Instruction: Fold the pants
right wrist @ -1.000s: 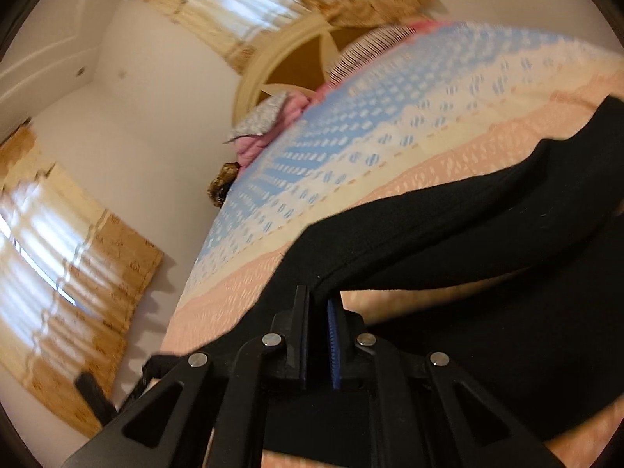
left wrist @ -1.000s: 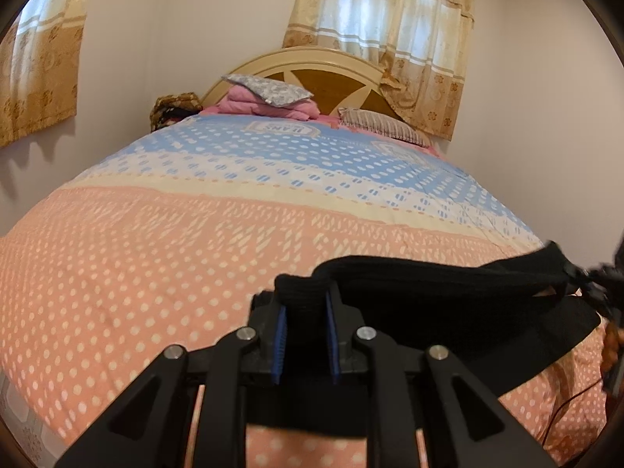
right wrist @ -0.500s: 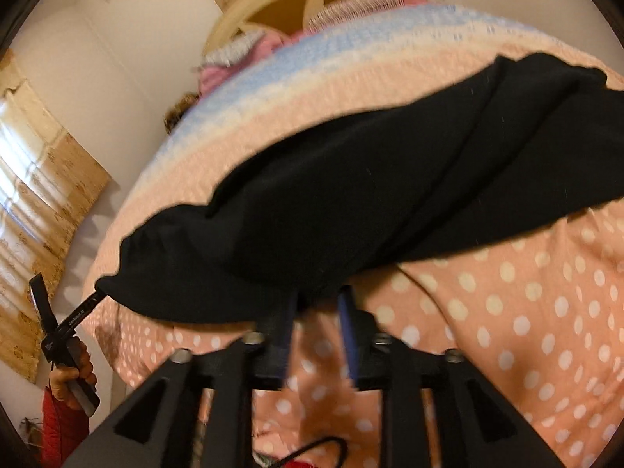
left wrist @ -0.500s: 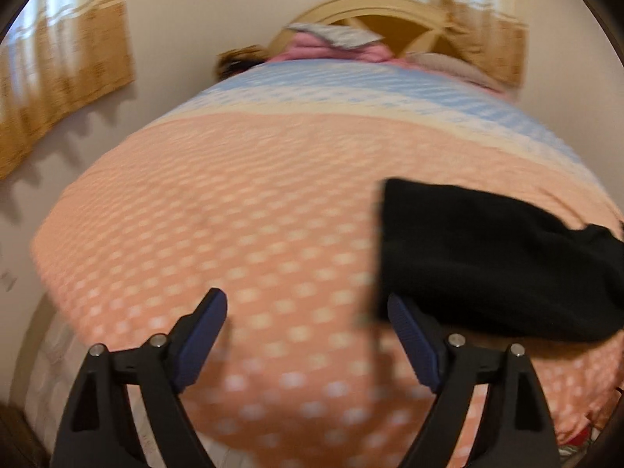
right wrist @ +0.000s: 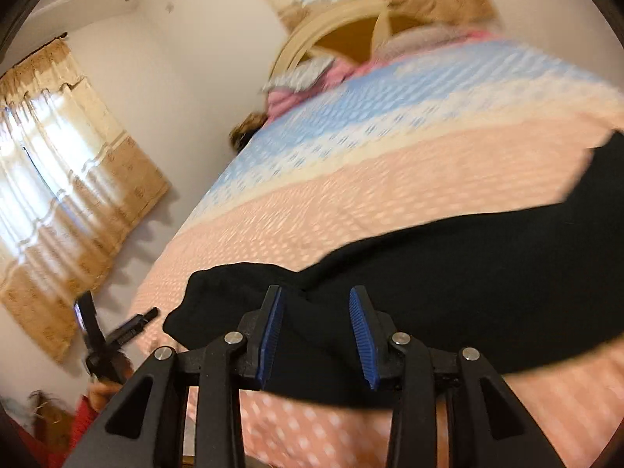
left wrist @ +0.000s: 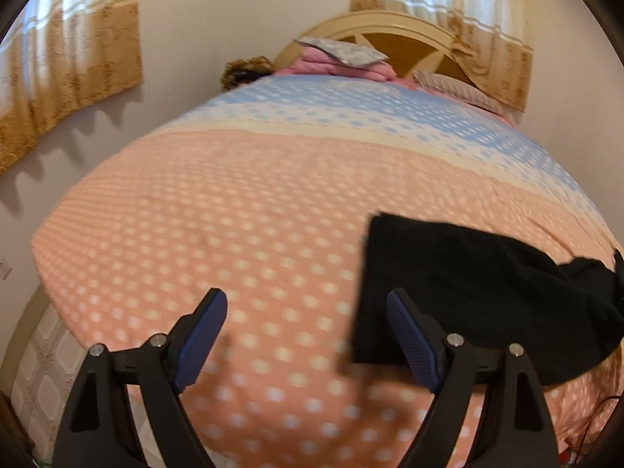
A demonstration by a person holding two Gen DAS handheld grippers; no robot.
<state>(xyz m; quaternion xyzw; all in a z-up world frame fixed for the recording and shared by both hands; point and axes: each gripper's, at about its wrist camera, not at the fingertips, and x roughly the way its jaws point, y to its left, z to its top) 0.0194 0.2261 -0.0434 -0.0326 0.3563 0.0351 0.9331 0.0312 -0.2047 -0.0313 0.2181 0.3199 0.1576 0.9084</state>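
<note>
Nearest the left wrist camera, the left gripper (left wrist: pixel 306 321) is hanging with its blue-padded fingers (left wrist: pixel 202 335) spread wide, nothing between them, above the peach dotted part of the bedspread (left wrist: pixel 218 218). The black pants (left wrist: pixel 479 284) are lying just beyond its right finger, folded into a thick pile near the foot edge of the bed, and no pad is touching the cloth here.

In the right wrist view, the right gripper (right wrist: pixel 316 327) is sitting with its jaws parted too, the pads (right wrist: pixel 360 329) on either side of a rumpled end of the pants (right wrist: pixel 448 292) without pinching it (blur makes any contact hard to judge). The dark cloth is stretching away to the right across the peach band. Off to the left, the other gripper (right wrist: pixel 111 329) is showing past the bed's edge, held by a hand.

Farther up, the bedspread is turning cream and then blue. At the head of the bed, pink folded bedding (left wrist: pixel 343 64) is sitting under a grey pillow (left wrist: pixel 339 48), before a curved wooden headboard (left wrist: pixel 390 31), with gold curtains (left wrist: pixel 66 58) hanging beyond.
</note>
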